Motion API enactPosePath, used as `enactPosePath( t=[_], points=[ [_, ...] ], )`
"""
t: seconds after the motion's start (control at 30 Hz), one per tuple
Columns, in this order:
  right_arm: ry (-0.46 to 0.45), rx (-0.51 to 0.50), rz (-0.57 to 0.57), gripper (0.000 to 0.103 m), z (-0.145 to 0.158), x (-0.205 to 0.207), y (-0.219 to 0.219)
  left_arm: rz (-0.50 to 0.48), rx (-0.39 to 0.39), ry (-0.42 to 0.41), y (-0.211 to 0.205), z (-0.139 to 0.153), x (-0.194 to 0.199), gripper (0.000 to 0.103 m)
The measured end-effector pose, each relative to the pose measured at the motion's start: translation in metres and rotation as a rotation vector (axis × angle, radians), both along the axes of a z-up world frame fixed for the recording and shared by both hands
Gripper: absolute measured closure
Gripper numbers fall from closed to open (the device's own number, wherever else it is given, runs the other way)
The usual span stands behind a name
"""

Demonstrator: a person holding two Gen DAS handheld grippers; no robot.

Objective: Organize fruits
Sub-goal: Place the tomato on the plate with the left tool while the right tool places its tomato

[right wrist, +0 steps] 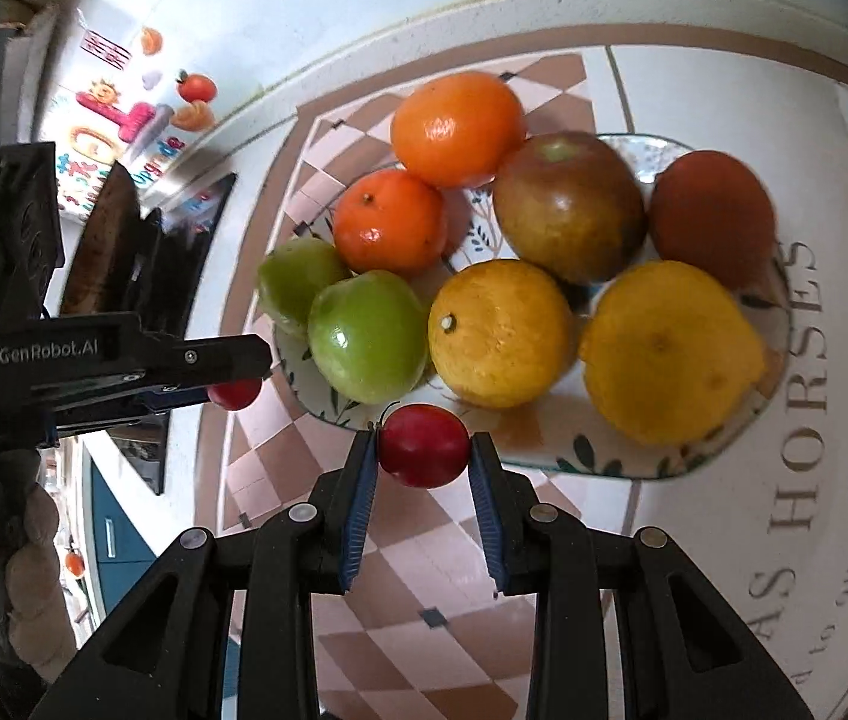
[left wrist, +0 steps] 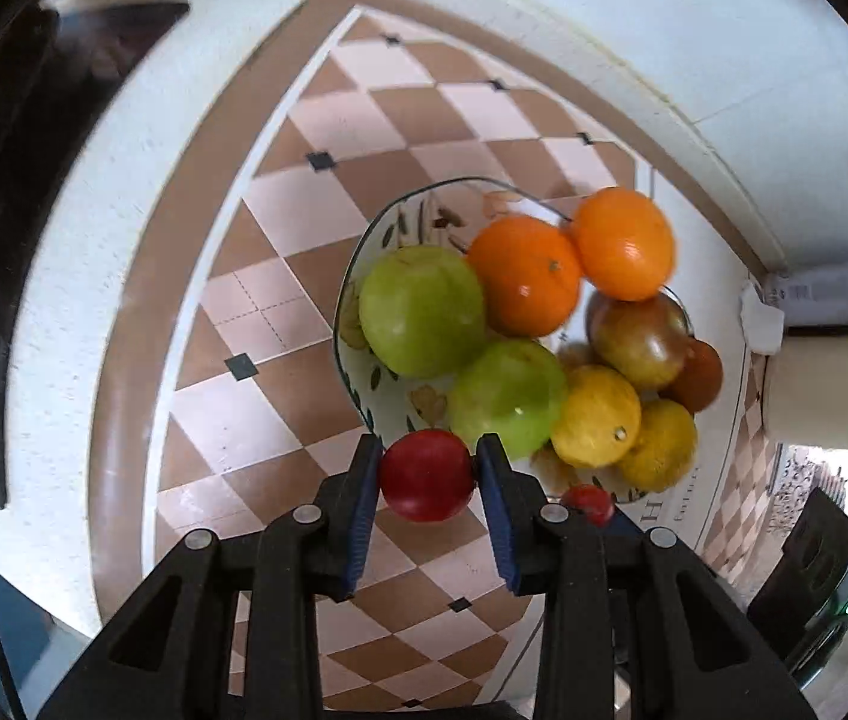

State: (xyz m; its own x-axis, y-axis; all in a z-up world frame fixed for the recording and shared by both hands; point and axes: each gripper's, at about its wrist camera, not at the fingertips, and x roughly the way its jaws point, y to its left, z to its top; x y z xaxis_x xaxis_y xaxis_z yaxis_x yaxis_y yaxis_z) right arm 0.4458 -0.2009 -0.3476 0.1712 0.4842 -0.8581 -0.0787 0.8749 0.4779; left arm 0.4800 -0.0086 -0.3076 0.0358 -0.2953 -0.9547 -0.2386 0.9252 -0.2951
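We see the patterned ceramic bowl (right wrist: 544, 461) on the checked tablecloth (left wrist: 280, 210), two green apples (right wrist: 367, 339) at its left, two oranges (right wrist: 391, 222) behind, two yellow lemons (right wrist: 499, 333) in front.

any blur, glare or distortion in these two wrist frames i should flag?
Left wrist view: heavy fisheye bend along the counter border, dark vignette corners, motion smear at the left edge and on the far orange; the red fruit in the left gripper is sharp. Right wrist view: same curvature, specular spots on the green apple; the brown-red fruit looks smeared; the right gripper and its red fruit are crisp.
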Motion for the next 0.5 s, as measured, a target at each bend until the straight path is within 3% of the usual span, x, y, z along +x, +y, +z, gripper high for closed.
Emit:
enactPosePath(
  t=[0.13, 0.2, 0.27, 0.3, 0.33, 0.47, 0.5],
  points=[
    [0.043, 0.007, -0.014, 0.069, -0.014, 0.008, 0.005, 0.004, -0.009, 0.050, 0.004, -0.017, 0.009, 0.073],
    [0.052, 0.015, -0.025, 0.064, -0.015, 0.010, 0.002, -0.001, -0.008, 0.072, 0.005, -0.021, 0.011, 0.073],
    [0.058, 0.009, -0.040, 0.040, -0.013, 0.011, -0.001, -0.005, -0.019, 0.093, 0.003, -0.025, 0.012, 0.072],
    [0.063, 0.002, -0.045, 0.033, -0.011, 0.011, -0.001, -0.007, -0.024, 0.092, 0.003, -0.026, 0.012, 0.072],
    [0.072, -0.004, -0.051, 0.027, -0.010, 0.012, -0.002, -0.009, -0.018, 0.096, 0.004, -0.026, 0.013, 0.068],
    [0.079, -0.018, -0.063, 0.027, 0.001, 0.006, -0.013, -0.008, -0.009, 0.093, 0.005, -0.021, 0.012, 0.059],
    [0.074, -0.029, -0.065, 0.026, 0.005, 0.004, -0.015, -0.011, -0.005, 0.085, 0.005, -0.019, 0.012, 0.047]
  ],
)
